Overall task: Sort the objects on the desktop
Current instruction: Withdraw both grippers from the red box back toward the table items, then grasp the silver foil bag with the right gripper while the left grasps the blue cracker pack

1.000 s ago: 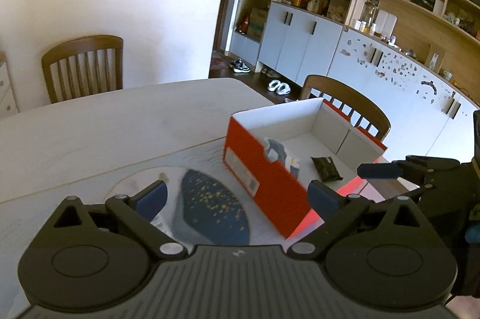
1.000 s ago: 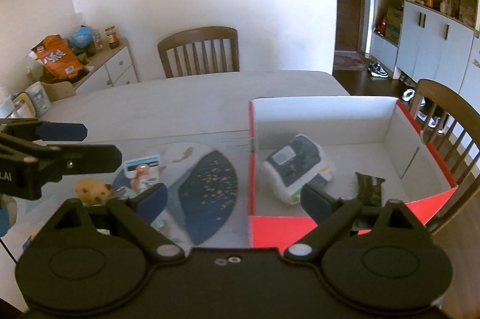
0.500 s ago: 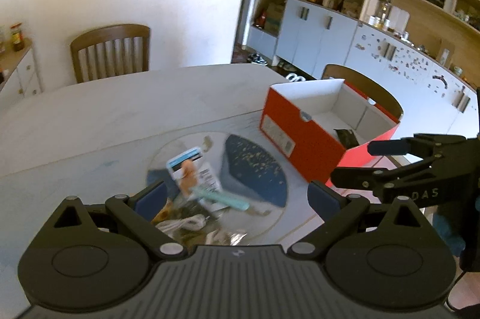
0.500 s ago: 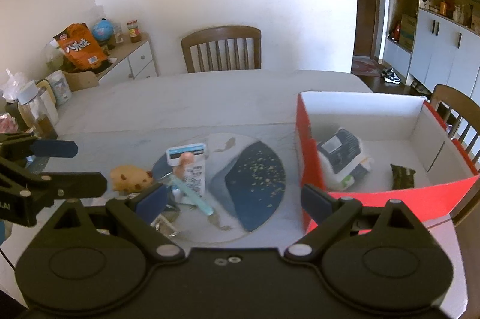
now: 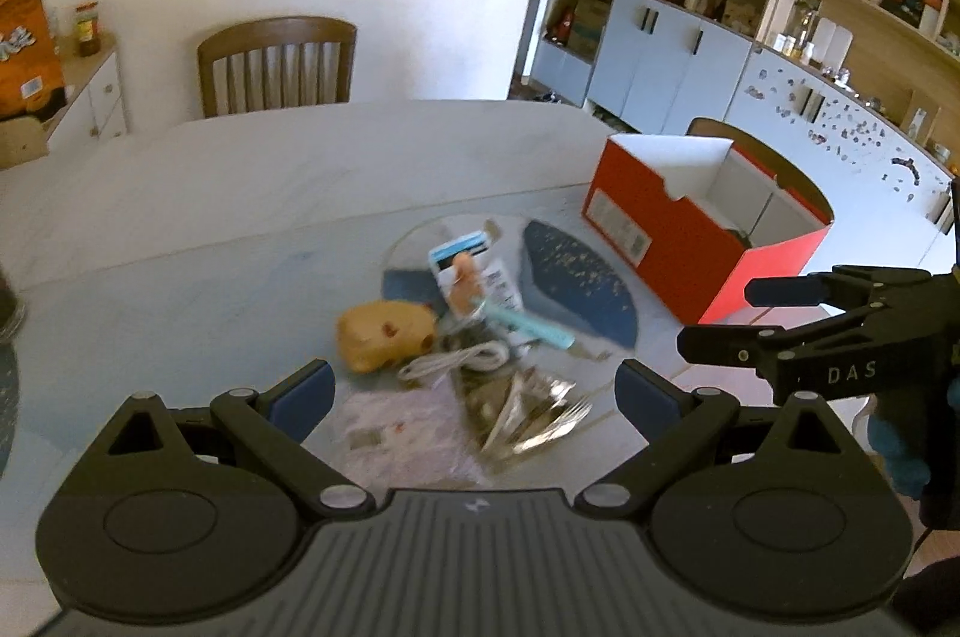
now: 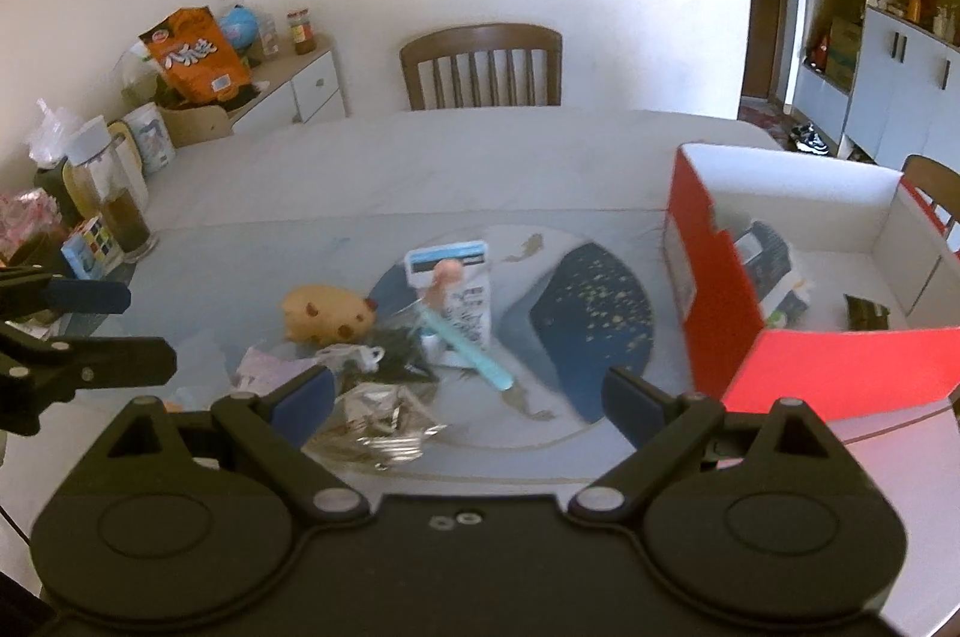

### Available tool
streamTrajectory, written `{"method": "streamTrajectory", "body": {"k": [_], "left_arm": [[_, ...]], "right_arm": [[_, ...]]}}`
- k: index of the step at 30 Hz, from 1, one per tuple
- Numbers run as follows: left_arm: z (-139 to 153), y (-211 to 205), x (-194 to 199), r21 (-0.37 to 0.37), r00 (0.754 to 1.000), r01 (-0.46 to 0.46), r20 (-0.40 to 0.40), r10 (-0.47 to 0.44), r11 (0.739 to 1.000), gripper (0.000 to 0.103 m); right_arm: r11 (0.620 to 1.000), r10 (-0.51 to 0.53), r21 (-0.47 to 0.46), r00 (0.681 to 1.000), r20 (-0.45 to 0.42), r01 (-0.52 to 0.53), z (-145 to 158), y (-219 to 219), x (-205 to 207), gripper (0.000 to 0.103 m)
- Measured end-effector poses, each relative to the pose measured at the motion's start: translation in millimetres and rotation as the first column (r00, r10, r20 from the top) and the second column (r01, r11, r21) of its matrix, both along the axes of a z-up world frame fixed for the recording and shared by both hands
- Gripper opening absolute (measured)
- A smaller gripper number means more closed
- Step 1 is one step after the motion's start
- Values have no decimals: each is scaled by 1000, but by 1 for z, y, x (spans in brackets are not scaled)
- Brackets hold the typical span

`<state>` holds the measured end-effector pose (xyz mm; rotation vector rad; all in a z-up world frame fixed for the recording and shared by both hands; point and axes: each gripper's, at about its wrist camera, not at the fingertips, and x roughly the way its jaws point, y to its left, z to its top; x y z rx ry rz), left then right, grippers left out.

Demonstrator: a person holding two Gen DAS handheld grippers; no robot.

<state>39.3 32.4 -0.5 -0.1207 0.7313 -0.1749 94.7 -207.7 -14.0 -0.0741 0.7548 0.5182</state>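
**Both tools spread and empty above the clutter pile; red box to the right**

Left tool (image 5: 474, 391): fingers spread wide, nothing between them. It hangs above the near edge of the pile on the tabletop (image 5: 240, 193).

Right tool (image 6: 465, 400): fingers likewise spread wide, holding nothing. It is above the near right part of the same pile. Each tool shows in the other's view, at the side edge of the frame.

Nearest items: a crumpled silver foil wrapper (image 5: 528, 415) and, just to its left, a pale pink packet (image 5: 396, 427), blurred. Behind them lies a coiled white cable (image 5: 462, 358), touching a dark item that cannot be identified.

Next back: a tan plush toy (image 5: 384, 334) left of the cable, and a light-blue pen-like stick (image 5: 528, 328) lying diagonally. The stick's far end lies over a white card package with a blue top (image 5: 474, 265); a small peach-coloured piece rests on that package.

All of these lie on or beside a round mat (image 6: 591, 313) with dark-blue speckled patches.

Right of the mat, well apart from the pile, stands an open red cardboard box (image 6: 714, 295), white inside. It contains a white-and-dark wrapped pack (image 6: 765, 259) against the near-left wall and a small dark packet (image 6: 867, 313) on the floor further right.

Beyond the tabletop: a wooden chair (image 6: 480, 67) against the wall.
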Motion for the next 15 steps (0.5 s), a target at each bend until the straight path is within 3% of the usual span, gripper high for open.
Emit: {"method": "streamTrajectory", "body": {"k": [15], "left_arm": [[-35, 42, -29, -23, 999, -26, -41, 25, 999, 100]], "right_arm": [[1000, -14, -17, 1000, -16, 13, -17, 33, -15, 96]]}}
